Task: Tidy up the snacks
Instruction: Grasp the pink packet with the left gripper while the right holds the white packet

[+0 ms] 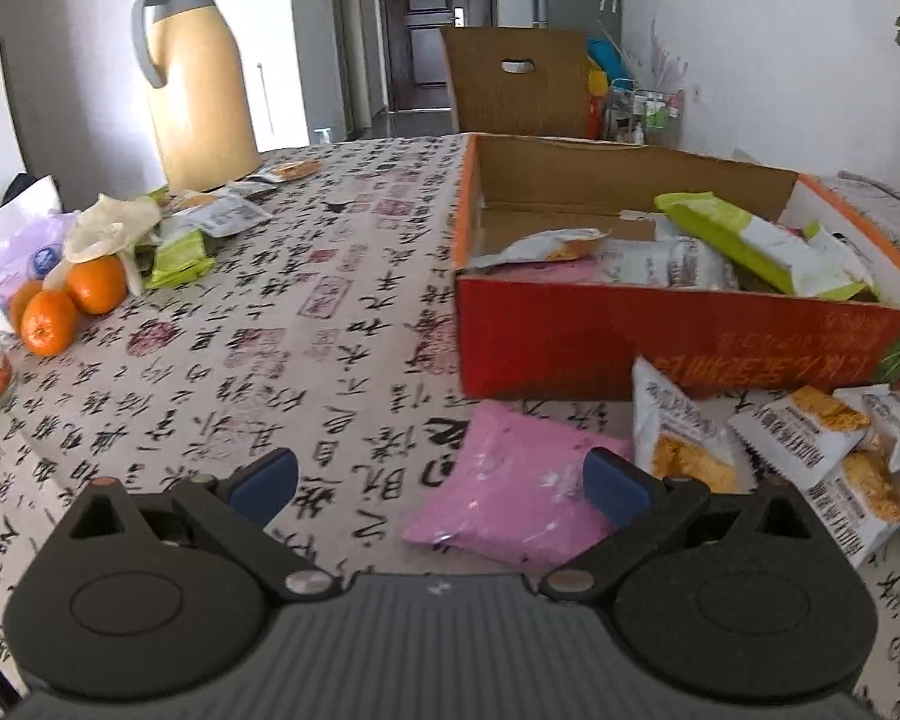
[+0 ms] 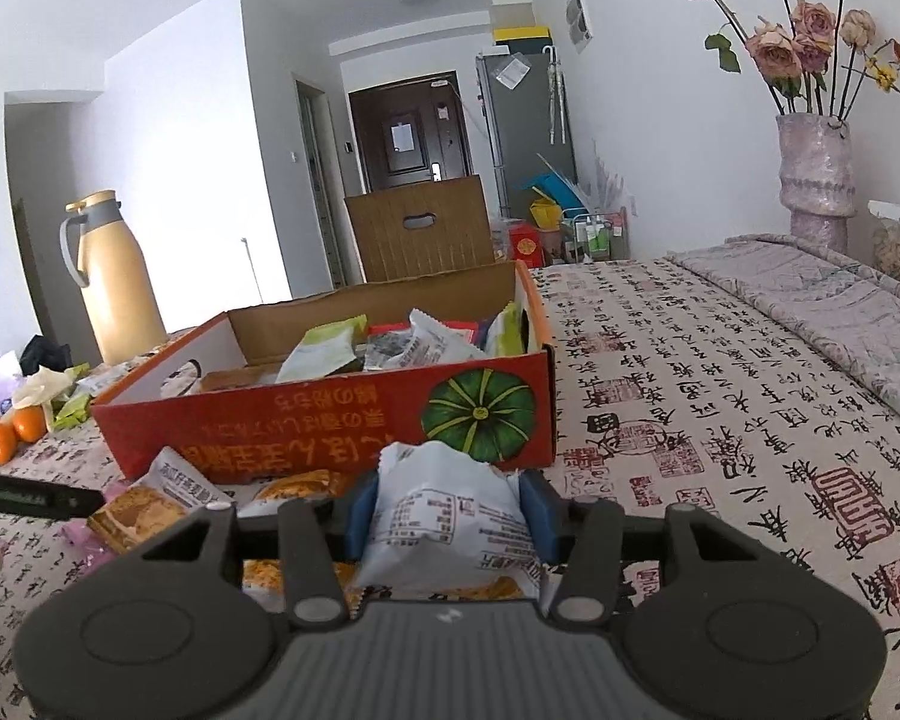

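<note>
Now red box (image 2: 306, 420) holds snack packets (image 2: 417, 345); right tongs (image 2: 444, 507) clamp white packet (image 2: 444, 516); left tongs (image 1: 441, 480) spread.

Red pumpkin-print box (image 2: 324, 420) mid-frame, snack packets inside. White packet (image 2: 444, 522) upright, lower centre. Pink pouch (image 1: 510, 480) flat, lower centre.

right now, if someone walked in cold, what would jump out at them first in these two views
The red-orange cardboard box with a green pumpkin printed on its side sits mid-table, open and part-filled with snack packets. In front of it, the right gripper is shut on a white snack packet, while the open left gripper hovers by a pink packet lying on the calligraphy-print tablecloth. At the far left stand a tall yellow thermos jug and a few oranges.
</note>
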`<state>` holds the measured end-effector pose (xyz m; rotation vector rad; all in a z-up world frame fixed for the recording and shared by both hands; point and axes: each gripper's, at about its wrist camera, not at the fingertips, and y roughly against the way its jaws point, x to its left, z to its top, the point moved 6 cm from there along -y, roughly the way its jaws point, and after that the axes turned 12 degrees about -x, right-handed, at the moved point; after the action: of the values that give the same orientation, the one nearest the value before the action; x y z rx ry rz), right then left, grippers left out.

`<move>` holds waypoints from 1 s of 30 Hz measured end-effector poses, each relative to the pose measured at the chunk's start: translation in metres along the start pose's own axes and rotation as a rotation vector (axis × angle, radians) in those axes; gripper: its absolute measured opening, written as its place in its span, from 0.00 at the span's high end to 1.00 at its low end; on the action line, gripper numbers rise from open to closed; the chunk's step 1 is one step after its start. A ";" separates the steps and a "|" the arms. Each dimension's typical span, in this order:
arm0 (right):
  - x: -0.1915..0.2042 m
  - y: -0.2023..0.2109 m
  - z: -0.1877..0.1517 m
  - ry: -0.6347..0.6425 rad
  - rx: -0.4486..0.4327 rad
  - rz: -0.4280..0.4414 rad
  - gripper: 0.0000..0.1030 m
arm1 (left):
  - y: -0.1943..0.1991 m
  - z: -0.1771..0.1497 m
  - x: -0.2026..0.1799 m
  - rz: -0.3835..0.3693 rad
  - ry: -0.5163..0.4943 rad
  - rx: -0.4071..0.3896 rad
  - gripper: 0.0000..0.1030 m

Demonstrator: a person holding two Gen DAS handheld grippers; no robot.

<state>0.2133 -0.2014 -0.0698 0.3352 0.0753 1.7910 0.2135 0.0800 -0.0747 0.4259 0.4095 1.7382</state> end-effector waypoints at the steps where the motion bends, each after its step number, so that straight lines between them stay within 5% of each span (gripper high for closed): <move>1: 0.000 0.000 0.000 -0.001 -0.002 0.003 0.52 | 0.000 0.000 -0.003 -0.005 -0.009 0.000 0.00; 18: 0.001 0.002 0.000 -0.011 -0.008 0.024 0.51 | -0.015 -0.013 -0.039 -0.121 -0.091 0.076 0.01; 23: 0.001 0.001 0.000 -0.011 -0.004 0.024 0.51 | -0.013 -0.012 -0.038 -0.180 -0.059 0.080 0.22; 30: 0.001 0.001 0.000 -0.015 0.000 0.026 0.51 | -0.005 -0.011 -0.036 -0.181 -0.037 0.054 0.31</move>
<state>0.2124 -0.2009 -0.0698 0.3512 0.0605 1.8135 0.2197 0.0457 -0.0892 0.4457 0.4557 1.5442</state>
